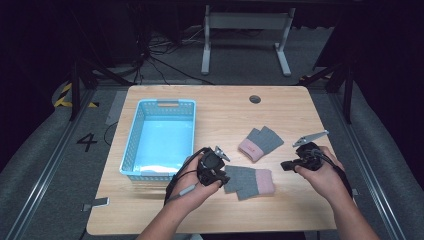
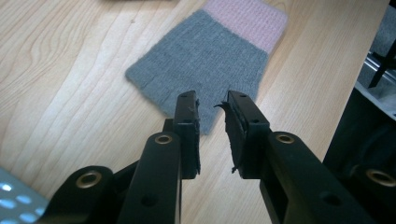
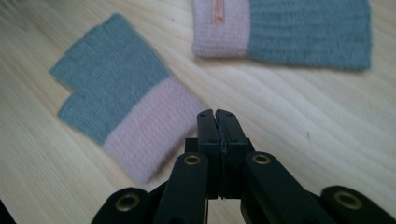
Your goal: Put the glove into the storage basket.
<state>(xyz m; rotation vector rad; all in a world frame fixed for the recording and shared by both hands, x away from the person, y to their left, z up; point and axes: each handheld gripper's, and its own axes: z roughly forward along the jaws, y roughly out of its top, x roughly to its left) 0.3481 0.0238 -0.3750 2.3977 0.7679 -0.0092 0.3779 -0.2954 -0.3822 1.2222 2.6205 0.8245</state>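
Observation:
Two grey fingerless gloves with pink cuffs lie flat on the wooden table (image 1: 220, 110). The near glove (image 1: 250, 181) (image 2: 205, 56) (image 3: 121, 98) lies just right of my left gripper (image 1: 223, 178) (image 2: 212, 105). That gripper's jaws stand a little apart over the glove's grey finger end, with nothing between the pads. The far glove (image 1: 260, 141) (image 3: 289, 28) lies behind and to the right of it. My right gripper (image 1: 285, 165) (image 3: 217, 114) is shut and empty. It hovers right of the near glove's cuff, pointing left.
A light blue plastic basket (image 1: 131, 137) with nothing in it stands at the table's left, just behind my left hand. A round cable hole (image 1: 255, 99) sits near the far edge. The table's right edge is close to my right forearm.

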